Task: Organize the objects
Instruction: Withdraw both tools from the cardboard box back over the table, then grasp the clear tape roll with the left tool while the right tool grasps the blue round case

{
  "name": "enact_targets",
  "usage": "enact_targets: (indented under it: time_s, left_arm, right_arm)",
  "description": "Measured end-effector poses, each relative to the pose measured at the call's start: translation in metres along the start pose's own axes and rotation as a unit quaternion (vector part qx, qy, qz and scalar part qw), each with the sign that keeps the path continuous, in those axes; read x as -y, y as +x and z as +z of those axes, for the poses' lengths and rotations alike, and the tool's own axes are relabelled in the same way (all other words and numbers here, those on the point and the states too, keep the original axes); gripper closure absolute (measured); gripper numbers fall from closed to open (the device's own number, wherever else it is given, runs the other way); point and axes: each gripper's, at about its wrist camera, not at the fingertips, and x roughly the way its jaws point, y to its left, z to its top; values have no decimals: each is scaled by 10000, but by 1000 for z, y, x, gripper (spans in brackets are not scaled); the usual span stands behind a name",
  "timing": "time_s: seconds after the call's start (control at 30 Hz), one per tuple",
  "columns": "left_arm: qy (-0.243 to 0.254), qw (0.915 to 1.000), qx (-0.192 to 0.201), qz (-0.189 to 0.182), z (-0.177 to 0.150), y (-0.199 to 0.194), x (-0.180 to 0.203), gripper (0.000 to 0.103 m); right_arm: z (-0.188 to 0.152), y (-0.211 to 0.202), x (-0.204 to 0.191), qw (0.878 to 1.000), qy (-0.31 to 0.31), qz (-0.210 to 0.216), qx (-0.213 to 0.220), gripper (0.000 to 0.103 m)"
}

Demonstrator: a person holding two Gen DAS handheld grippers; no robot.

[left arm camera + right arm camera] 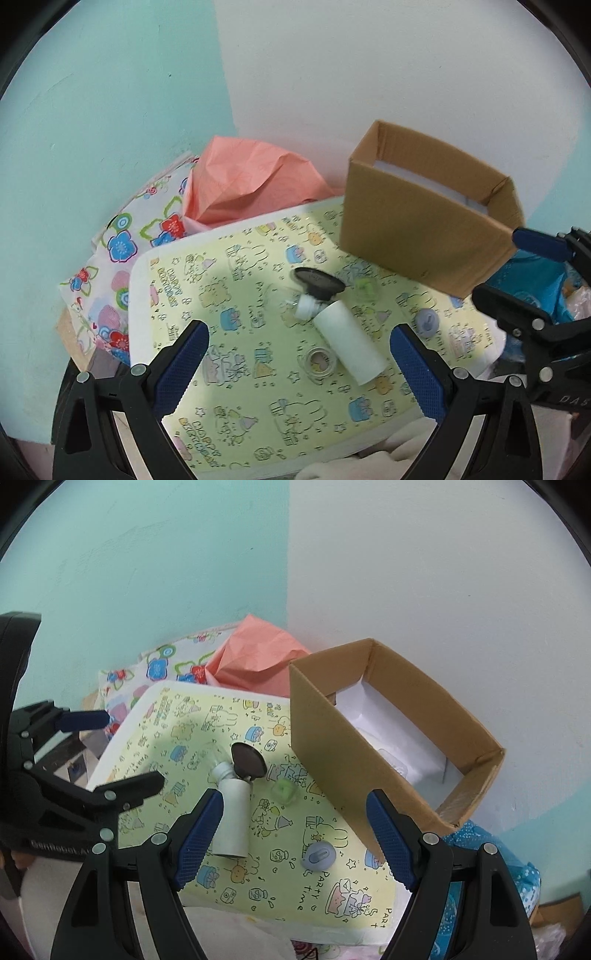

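Both views: soft, even, fairly bright light; no hard glare. Broad soft-edged shadow across far left part of yellow patterned mat (280, 354), sunlit patch beside it, right of shadow. Cardboard box (424, 236) in left wrist view smeared by motion blur; small items on mat slightly soft. Right wrist view sharper; white lining inside box (391, 723) near overexposed. Strong fisheye bending: wall colour seam curves, black vignette fills corners. Near gripper arms dark, little detail.

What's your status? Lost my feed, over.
Left gripper and right gripper open, empty. White bottle, black lid, small pieces on mat, none gripped. Cardboard box unobstructed.
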Motion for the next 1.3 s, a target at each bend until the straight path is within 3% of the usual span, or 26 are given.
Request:
enact_targets:
  time_s: [0.43, 0.77, 0.97, 1.1, 1.3]
  left_arm:
    - [276, 9994, -181, -96, -6, 28, -5, 4]
    - [491, 9981, -326, -163, -10, 54, -8, 8]
    - [482, 9969, -461, -406, -12, 69, -11, 9]
    - [619, 9963, -473, -369, -14, 78, -11, 9]
    - [695, 9950, -587, -425, -19, 91, -10, 12]
  right_arm:
    - [1, 37, -1, 9986, -137, 417, -283, 21]
    - [-2, 63, -2, 9970, -470, 456, -405, 21]
    - [-7, 79, 0, 9956, -536, 575, -517, 22]
    - [-10, 90, 3, 9942, -570, 646, -645, 29]
    - [-17, 104, 7, 9923, -569, 713, -840, 30]
